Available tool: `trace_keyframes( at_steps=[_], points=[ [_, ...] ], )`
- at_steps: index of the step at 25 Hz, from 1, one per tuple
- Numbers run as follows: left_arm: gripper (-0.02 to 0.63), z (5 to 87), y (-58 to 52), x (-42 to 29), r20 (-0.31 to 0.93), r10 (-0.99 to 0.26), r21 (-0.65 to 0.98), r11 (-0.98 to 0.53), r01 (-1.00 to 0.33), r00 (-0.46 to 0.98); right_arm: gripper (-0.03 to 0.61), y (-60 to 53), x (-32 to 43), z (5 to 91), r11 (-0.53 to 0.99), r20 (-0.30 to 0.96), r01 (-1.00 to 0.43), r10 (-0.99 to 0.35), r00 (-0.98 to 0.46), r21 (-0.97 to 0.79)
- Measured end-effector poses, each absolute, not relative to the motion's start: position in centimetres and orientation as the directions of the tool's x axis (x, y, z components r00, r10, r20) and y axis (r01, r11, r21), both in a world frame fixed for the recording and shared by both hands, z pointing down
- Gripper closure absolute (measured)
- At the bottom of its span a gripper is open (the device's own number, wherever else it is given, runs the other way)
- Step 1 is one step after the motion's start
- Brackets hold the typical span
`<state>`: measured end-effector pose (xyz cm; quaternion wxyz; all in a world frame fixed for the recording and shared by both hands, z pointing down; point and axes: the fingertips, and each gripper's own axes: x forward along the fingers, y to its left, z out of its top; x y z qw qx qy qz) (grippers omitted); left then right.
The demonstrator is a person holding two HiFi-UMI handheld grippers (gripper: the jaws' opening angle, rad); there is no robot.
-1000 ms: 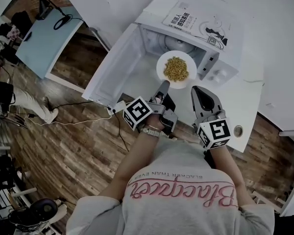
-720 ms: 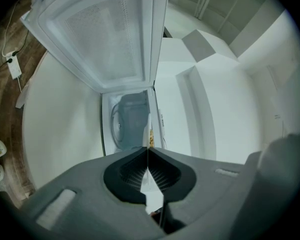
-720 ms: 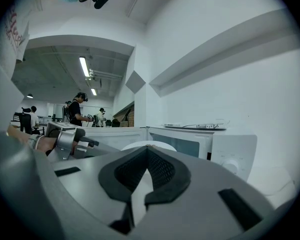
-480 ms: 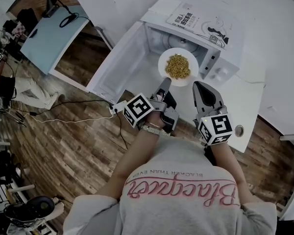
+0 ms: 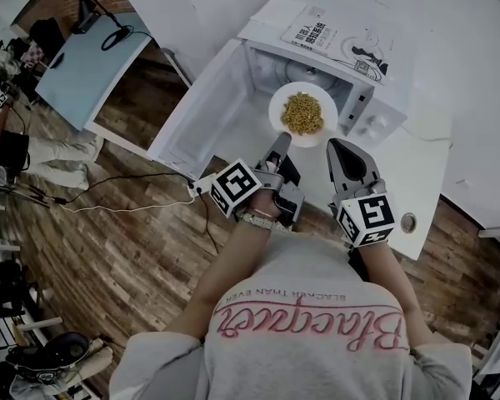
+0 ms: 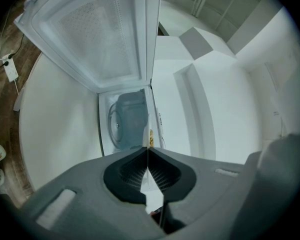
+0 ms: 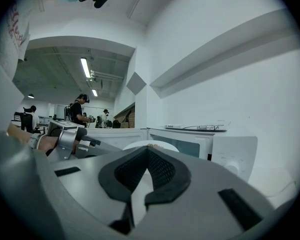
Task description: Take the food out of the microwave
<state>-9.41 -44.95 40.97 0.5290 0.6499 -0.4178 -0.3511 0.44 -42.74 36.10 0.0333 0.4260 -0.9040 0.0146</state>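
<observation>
A white plate (image 5: pixel 277 117) heaped with yellow food (image 5: pixel 302 112) hangs at the mouth of the white microwave (image 5: pixel 383 73), whose door (image 5: pixel 204 119) is swung open to the left. My left gripper (image 5: pixel 281 143) is shut on the plate's near rim. In the left gripper view the plate (image 6: pixel 150 136) shows edge-on, pinched between the jaws of that gripper (image 6: pixel 148 150), with the microwave cavity (image 6: pixel 125 124) behind. My right gripper (image 5: pixel 337 150) sits just right of the plate, shut and holding nothing. In the right gripper view this gripper (image 7: pixel 147 149) has the plate's rim (image 7: pixel 137 145) just beyond it.
A booklet (image 5: pixel 312 33) and a cable lie on top of the microwave. The microwave stands on a white table (image 5: pixel 429 169) with a round hole (image 5: pixel 407 222). A power strip (image 5: pixel 202 183) lies on the wooden floor. People stand in the background (image 7: pixel 80 111).
The head view has shifted slightly. The plate and both grippers hold their places relative to the microwave.
</observation>
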Motion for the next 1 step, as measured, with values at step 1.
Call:
trace_keyframes(
  at_steps=[1],
  points=[
    [0.604,40.99,-45.07,-9.35,-0.014,-0.914,0.981,-0.092,-0.173,0.405,0.569,-42.82,0.43,36.16,0.638,0.073,-0.77,-0.768,-0.637,0.003]
  ],
)
